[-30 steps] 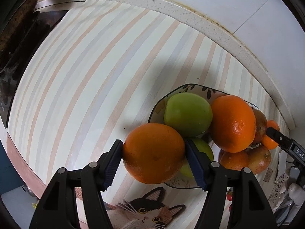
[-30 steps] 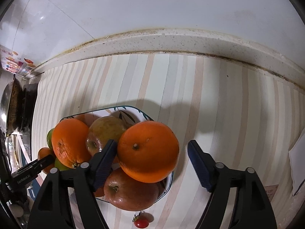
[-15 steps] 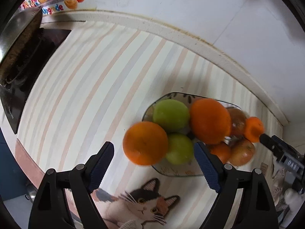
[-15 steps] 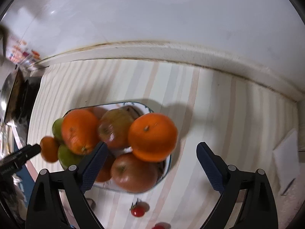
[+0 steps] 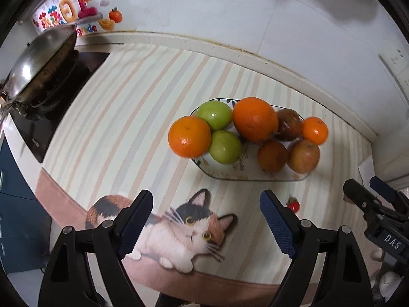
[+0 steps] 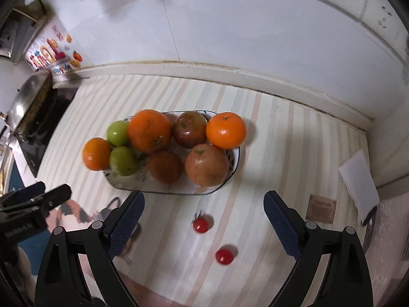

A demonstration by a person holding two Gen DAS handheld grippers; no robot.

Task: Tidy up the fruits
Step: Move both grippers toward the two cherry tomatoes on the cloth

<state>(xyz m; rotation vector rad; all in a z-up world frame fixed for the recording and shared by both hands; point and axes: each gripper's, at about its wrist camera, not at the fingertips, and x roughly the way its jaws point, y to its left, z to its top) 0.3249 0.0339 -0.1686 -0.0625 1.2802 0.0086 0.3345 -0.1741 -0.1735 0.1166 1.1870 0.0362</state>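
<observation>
A patterned plate [image 5: 230,174] [image 6: 234,168] on the striped mat holds piled fruit: oranges [image 5: 189,136] [image 6: 226,130], two green apples [image 5: 225,146] [image 6: 123,160] and red apples [image 6: 206,164]. The left orange sits at the plate's left rim. Two cherry tomatoes [image 6: 200,225] [image 6: 224,256] lie on the mat in front of the plate; one shows in the left wrist view [image 5: 293,204]. My left gripper [image 5: 205,226] is open and empty, pulled back above the cat picture. My right gripper [image 6: 203,226] is open and empty, above the tomatoes.
A wok [image 5: 38,64] sits on a black stove [image 5: 58,97] at the left. The tiled wall [image 6: 230,25] runs behind the counter. A white paper [image 6: 359,179] and a small brown label [image 6: 321,208] lie at the right. The mat's cat picture [image 5: 179,227] is at the front.
My left gripper opened and let go of its orange at the plate's left rim. Both grippers drew back and up from the plate, open; the right one left its orange on the pile.
</observation>
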